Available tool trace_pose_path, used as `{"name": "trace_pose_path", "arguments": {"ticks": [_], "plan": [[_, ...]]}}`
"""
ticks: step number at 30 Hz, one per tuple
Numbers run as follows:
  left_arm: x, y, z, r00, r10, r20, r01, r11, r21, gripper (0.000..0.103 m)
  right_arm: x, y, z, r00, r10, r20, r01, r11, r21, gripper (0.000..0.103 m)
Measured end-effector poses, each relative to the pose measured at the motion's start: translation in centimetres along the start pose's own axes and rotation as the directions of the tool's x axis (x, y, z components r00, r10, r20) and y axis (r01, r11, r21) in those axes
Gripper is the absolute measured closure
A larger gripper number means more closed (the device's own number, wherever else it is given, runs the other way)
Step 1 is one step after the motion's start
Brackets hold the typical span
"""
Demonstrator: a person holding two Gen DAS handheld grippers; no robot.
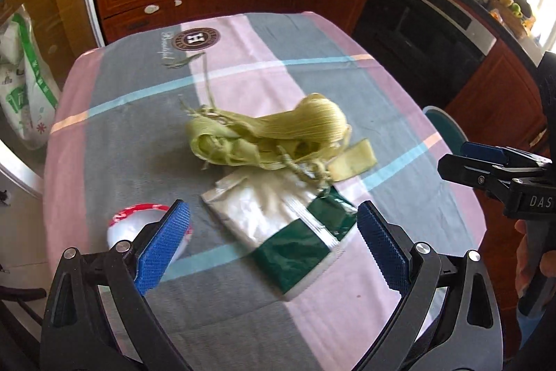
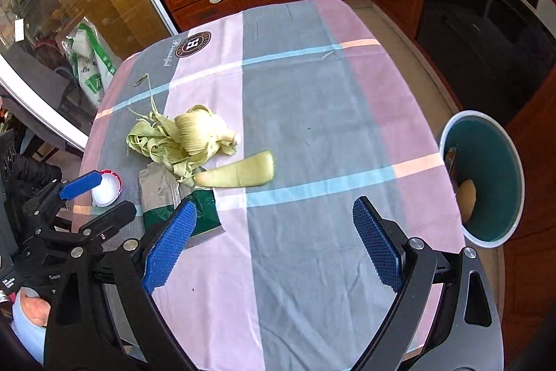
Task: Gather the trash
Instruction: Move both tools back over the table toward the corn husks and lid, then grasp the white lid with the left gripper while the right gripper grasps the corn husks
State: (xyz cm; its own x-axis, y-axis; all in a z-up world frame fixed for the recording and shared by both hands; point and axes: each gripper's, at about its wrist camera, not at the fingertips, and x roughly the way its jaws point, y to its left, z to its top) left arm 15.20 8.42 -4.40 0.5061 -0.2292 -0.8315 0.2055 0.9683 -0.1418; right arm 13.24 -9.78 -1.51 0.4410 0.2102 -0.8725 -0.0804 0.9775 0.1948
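Both tongs, left gripper (image 1: 273,244) and right gripper (image 2: 274,244), are hanging spread and empty over the tablecloth (image 2: 295,86), its far badge (image 1: 197,39) showing "H".

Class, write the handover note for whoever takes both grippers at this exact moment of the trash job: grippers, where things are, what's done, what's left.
Left gripper: open, empty, over the near table edge above the green-and-silver packet.
Right gripper: open, empty, over bare tablecloth.
On the table: the pile of corn husks, one loose husk piece beside it, the packet partly under the pile, and a red-rimmed white lid to the left.
Bin: on the floor off the table's right edge.
Done: one yellowish item lies in the bin.
Left: husks, packet and lid.
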Motion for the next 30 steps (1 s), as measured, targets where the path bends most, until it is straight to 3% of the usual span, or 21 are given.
{"name": "trace_pose_path", "arguments": {"ticks": [10, 19, 27, 30], "plan": [[0.2, 8.5, -1.8, 0.996, 0.084, -0.001, -0.084, 0.993, -0.078, 0.006, 4.5, 4.1, 1.7, 0.998, 0.002, -0.064, -0.006, 0.998, -0.064, 0.015], [1.9, 12.3, -3.1, 0.997, 0.075, -0.02, -0.077, 0.987, -0.141, 0.006, 8.4, 6.3, 4.6, 0.998, -0.001, -0.068, -0.007, 0.993, -0.118, 0.015], [2.4, 12.0, -3.5, 0.997, 0.076, -0.012, -0.077, 0.992, -0.097, 0.024, 11.5, 7.4, 5.3, 0.996, -0.03, -0.085, 0.015, 0.985, -0.171, 0.015], [2.3, 11.6, -3.5, 0.998, 0.067, -0.004, -0.067, 0.994, -0.086, 0.042, 11.8, 7.7, 5.1, 0.997, -0.038, -0.066, 0.025, 0.98, -0.197, 0.016]]}}
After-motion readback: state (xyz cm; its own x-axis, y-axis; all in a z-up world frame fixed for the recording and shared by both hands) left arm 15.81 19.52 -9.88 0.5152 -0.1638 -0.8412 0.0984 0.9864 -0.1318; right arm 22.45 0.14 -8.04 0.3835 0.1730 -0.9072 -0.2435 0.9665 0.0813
